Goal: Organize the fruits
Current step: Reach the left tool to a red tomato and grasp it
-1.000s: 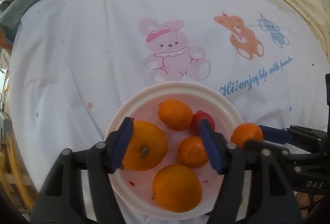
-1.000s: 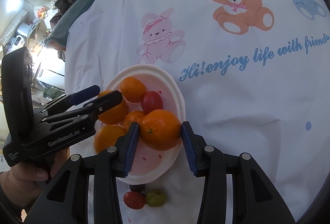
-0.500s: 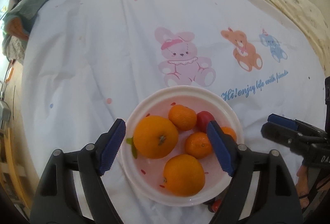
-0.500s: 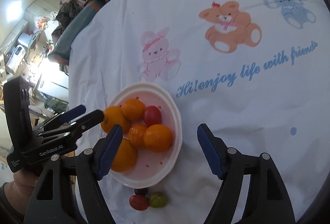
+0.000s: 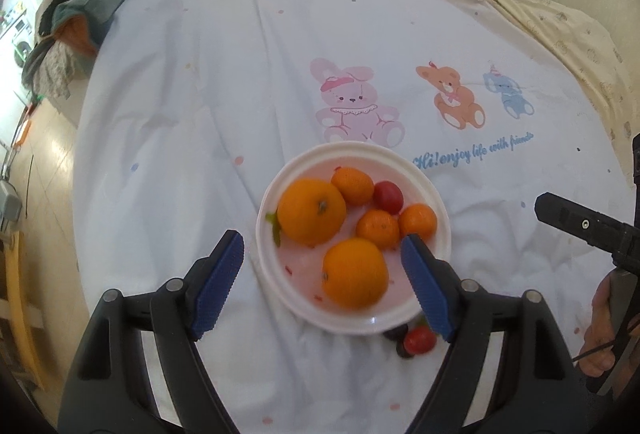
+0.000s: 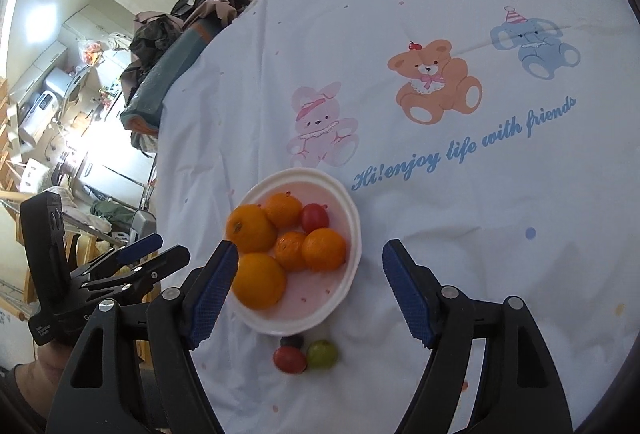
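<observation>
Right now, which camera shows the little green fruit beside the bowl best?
The right wrist view: the green fruit lies in the open on the cloth, next to a red one, just outside the bowl. In the left wrist view, only the red fruit shows there; the green one is out of sight.

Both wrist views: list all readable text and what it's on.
"Hi!enjoy life with friends": blue script printed on the white cloth, below the cartoon animals.
White lettering on the left gripper's black body in the right wrist view: too small and cut off to read.
Nothing else legible.
</observation>
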A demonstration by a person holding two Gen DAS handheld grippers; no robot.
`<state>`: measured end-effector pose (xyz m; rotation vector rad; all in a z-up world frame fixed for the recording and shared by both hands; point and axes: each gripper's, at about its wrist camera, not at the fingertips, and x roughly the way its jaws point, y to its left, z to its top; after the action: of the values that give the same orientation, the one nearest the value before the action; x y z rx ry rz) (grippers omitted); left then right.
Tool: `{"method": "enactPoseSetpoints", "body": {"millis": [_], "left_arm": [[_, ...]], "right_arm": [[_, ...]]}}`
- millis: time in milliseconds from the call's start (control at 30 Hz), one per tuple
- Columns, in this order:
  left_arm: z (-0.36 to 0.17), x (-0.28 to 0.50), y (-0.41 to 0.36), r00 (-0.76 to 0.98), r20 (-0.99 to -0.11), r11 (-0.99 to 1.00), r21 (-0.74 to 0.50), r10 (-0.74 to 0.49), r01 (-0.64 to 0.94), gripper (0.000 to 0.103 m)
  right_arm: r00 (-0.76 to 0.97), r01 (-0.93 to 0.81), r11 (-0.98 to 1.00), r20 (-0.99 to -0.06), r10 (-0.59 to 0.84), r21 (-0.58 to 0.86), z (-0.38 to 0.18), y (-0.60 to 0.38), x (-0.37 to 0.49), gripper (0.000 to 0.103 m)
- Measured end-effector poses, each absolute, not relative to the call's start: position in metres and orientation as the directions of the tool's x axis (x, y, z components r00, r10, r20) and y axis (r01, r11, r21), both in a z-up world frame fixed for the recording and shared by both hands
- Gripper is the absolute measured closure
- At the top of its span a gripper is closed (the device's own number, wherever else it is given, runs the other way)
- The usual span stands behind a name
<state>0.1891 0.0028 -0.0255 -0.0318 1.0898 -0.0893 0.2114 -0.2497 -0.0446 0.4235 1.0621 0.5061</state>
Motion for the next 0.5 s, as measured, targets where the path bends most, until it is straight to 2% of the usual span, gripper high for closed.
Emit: {"method": "enactPoseSetpoints", "body": {"millis": [500], "left_arm": [[-0.018, 0.104, 0.014, 0.504, -0.857, 0.992, -0.124, -0.105, -0.004, 0.025]], "right_arm": [[0.452, -0.167, 0.843, -0.721, 0.526, 0.511, -0.026, -0.272, 0.136, 0.024]]}}
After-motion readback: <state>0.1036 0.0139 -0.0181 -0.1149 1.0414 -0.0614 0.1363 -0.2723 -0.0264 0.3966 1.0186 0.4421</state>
